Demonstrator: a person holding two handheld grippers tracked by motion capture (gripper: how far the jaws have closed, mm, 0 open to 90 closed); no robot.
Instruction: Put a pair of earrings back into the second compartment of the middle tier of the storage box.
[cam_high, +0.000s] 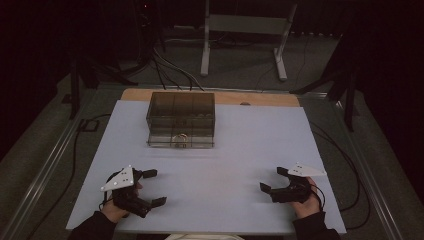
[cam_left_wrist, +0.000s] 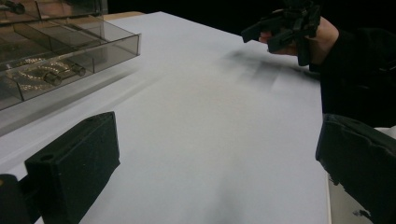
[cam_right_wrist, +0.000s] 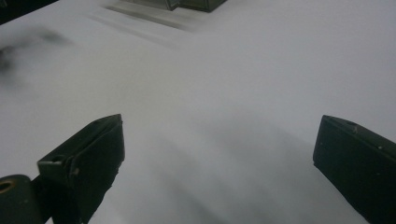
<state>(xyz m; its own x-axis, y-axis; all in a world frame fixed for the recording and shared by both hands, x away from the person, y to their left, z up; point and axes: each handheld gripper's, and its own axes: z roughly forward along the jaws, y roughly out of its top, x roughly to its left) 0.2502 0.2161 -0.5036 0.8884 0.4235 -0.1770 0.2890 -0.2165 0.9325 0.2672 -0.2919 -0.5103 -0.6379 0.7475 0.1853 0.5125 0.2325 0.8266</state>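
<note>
Smoky box, black grippers, pale sheet

A translucent grey-brown organiser box (cam_high: 180, 120) holds gold-toned chains (cam_left_wrist: 35, 74); the left gripper (cam_high: 154, 187) and right gripper (cam_high: 273, 179) are black with light grey plates; white sheet (cam_high: 225, 150) covers the tan tabletop (cam_high: 137, 94).

A smoky clear plastic compartment box (cam_high: 181, 120) stood on the white-topped desk (cam_high: 250, 145), upper middle of the frame. The left tongs (cam_high: 154, 187) sat lower left, the right tongs (cam_high: 272, 179) lower right, well apart from it.

A dim room: grey floor (cam_high: 240, 65) strewn with black cables (cam_high: 172, 70), a white metal frame (cam_high: 245, 30) at the far side, darkness beyond.
</note>
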